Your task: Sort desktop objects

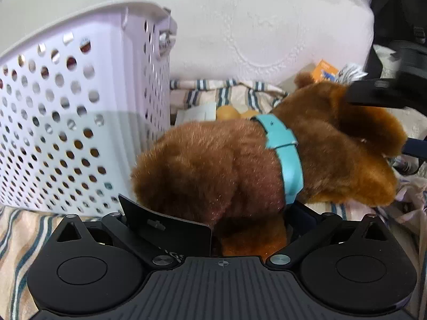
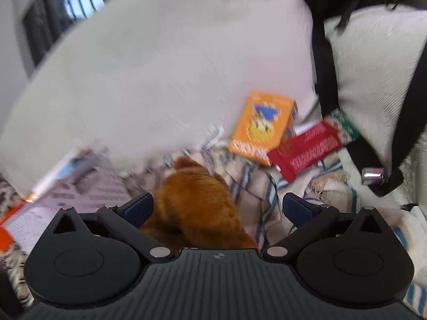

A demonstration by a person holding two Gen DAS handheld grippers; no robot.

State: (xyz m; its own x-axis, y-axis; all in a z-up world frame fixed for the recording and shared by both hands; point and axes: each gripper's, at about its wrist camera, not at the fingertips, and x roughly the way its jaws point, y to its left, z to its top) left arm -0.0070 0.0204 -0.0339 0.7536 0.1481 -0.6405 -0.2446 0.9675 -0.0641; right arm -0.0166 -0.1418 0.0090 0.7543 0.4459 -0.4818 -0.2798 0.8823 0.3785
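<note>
Ok, we're on a striped cloth [image 1: 24, 229] w/ a brown plush dog [image 1: 240, 165] lying on its side across mid-scene, teal collar [image 1: 287, 157] round its neck.

Left gripper [image 1: 213, 221]: jaws spread as wide as they go. The plush's near end sits between them, low and close to the cam. Left finger [image 1: 149, 218] shows as a dark flat pad just beside the fur; right finger mostly hidden behind the plush, so we can't tell if either pad actually touches. No squeeze visible in the fur, so we read it as not clamped.

White perforated basket [image 1: 80, 112] stands upright at left, far side of the left finger, near the plush but apart from it. Behind all that, a white cushion [image 1: 267, 26]. Two small yellow-orange round bits [image 1: 226, 112] lie far of the plush back, can't ID them.

Right gripper [image 2: 217, 208]: jaws apart, blue pads [image 2: 296, 209] visible both sides. Plush head end lies between them, nearer the left pad; fur looks just beside that pad, the right pad stands clear w/ cloth showing in the gap. Pic is motion-blurred so contact is unclear.

Far right in the right cam: orange box [image 2: 263, 126], and a red pack [image 2: 309, 149] just beside it on its right, edges overlapping. Papers [image 2: 80, 186] lie at left on the cloth.
</note>
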